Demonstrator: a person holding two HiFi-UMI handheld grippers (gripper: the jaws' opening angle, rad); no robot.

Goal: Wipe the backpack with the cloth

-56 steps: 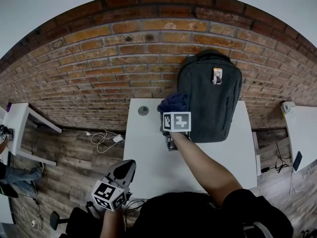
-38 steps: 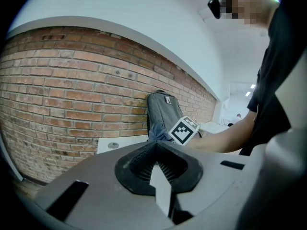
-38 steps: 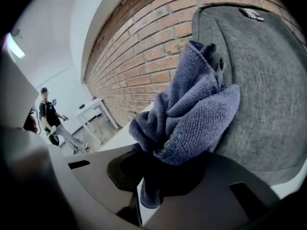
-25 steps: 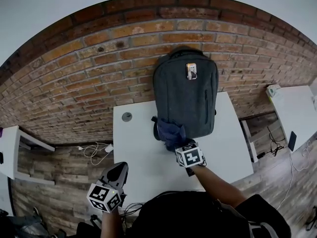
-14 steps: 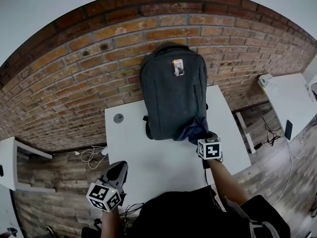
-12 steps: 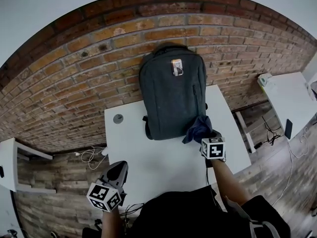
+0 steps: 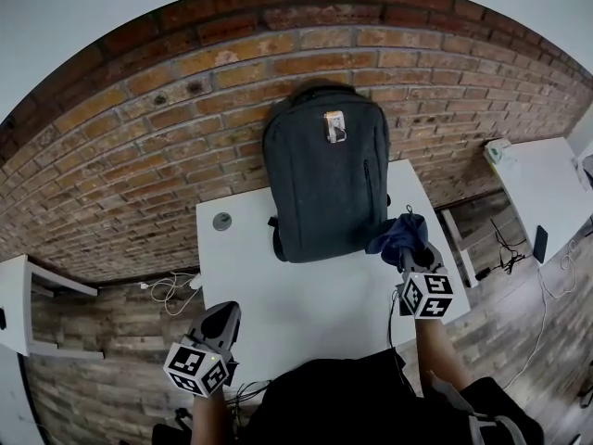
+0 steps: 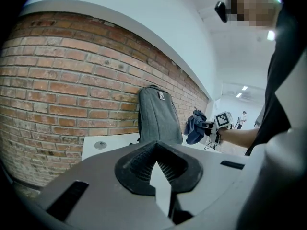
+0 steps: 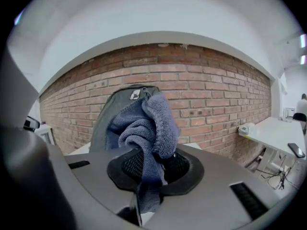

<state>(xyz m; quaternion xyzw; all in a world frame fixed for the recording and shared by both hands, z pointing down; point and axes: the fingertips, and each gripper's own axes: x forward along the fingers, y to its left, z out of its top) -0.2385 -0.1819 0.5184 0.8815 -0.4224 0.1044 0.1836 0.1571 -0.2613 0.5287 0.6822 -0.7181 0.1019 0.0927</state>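
low beside the body, left claw (image 8: 158,169) sits pressed together, empty. right claw (image 9: 148,169) pinches the bunched cloth (image 7: 394,235), just off the backpack (image 7: 324,193) at its lower right corner. it leans on the brick wall (image 7: 185,109); the next stroke likely wants firm, even contact.

Head view looks steeply down; both gripper views face the backpack (image 7: 326,188).
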